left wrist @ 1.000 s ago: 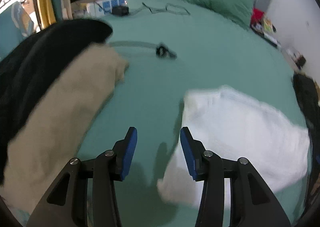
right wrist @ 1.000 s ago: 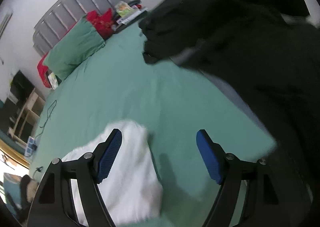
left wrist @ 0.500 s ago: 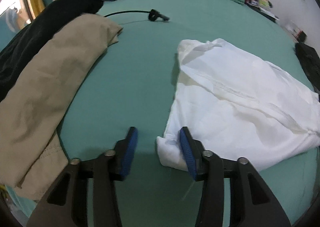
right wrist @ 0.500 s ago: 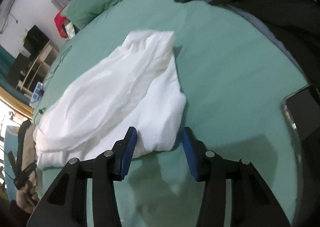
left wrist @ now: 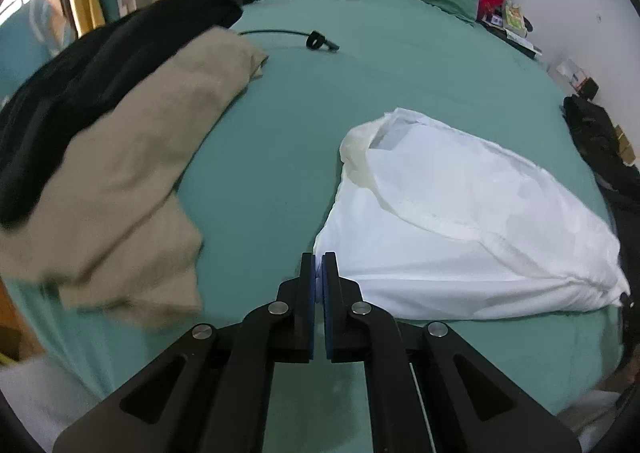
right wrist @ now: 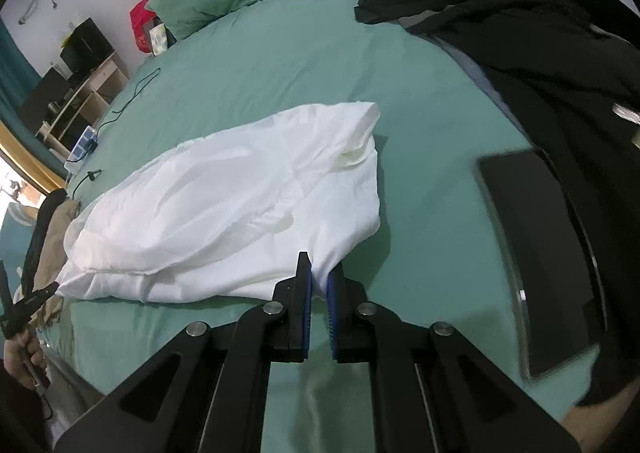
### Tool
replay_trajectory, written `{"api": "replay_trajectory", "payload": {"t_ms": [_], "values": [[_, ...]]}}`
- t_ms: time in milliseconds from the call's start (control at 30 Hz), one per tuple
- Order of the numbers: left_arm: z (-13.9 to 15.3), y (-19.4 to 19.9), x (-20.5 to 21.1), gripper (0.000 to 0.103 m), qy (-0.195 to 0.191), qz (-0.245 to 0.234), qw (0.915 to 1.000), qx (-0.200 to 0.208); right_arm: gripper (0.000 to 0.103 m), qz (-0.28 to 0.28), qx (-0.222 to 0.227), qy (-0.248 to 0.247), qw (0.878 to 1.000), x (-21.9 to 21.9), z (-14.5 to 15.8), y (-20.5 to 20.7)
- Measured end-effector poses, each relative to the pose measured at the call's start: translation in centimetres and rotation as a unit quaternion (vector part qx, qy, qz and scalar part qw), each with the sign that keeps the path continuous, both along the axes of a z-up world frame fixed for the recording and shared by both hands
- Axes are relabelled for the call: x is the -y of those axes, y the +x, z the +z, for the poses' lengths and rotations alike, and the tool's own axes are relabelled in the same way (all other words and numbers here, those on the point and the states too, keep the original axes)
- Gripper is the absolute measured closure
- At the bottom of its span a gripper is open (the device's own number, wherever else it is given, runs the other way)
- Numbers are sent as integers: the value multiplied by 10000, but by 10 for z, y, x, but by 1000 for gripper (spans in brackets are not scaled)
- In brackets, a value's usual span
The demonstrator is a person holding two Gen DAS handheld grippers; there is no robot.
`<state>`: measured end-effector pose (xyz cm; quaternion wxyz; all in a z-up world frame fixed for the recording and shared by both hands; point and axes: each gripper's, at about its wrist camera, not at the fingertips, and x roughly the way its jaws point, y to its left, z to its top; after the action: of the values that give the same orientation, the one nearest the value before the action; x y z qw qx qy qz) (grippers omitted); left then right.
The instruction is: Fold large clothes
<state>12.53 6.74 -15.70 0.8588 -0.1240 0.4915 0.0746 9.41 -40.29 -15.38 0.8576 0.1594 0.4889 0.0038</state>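
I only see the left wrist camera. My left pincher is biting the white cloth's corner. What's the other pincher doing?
Observer: The right gripper is shut on the white cloth's other near corner.
Operator: Is anything next to it?
Observer: A dark flat device lies on the bed, right of the cloth and apart from it.
Operator: Does that camera see my pincher?
Observer: Yes. At its left edge a hand holds the left gripper at the cloth's corner.
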Motion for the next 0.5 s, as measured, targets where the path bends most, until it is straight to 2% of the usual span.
{"api": "replay_trajectory", "payload": {"t_ms": [133, 267, 333, 400, 433, 500], "values": [[-6, -17, 4, 99, -77, -18, 9999, -121, 96, -71, -131, -110, 9998, 0, 1, -17], [-26, -13, -1, 98, -265, 49, 9979, -588, 90, 50, -467, -576, 9972, -9, -10, -17], [-25, -9, -2, 98, -328, 74, 9977, -585, 89, 89, -554, -774, 9954, -12, -13, -13], [-18, -7, 2, 98, -204, 36, 9985, -516, 88, 74, -432, -845, 9955, -13, -9, -12], [-13, -5, 4, 95, -125, 20, 9989, -454, 83, 32, -260, -891, 9957, -13, -2, -12], [-1, -4, 8, 78, 17, 38, 9996, -267, 60, -78, 37, -1033, 9946, -12, 9, -12]]}}
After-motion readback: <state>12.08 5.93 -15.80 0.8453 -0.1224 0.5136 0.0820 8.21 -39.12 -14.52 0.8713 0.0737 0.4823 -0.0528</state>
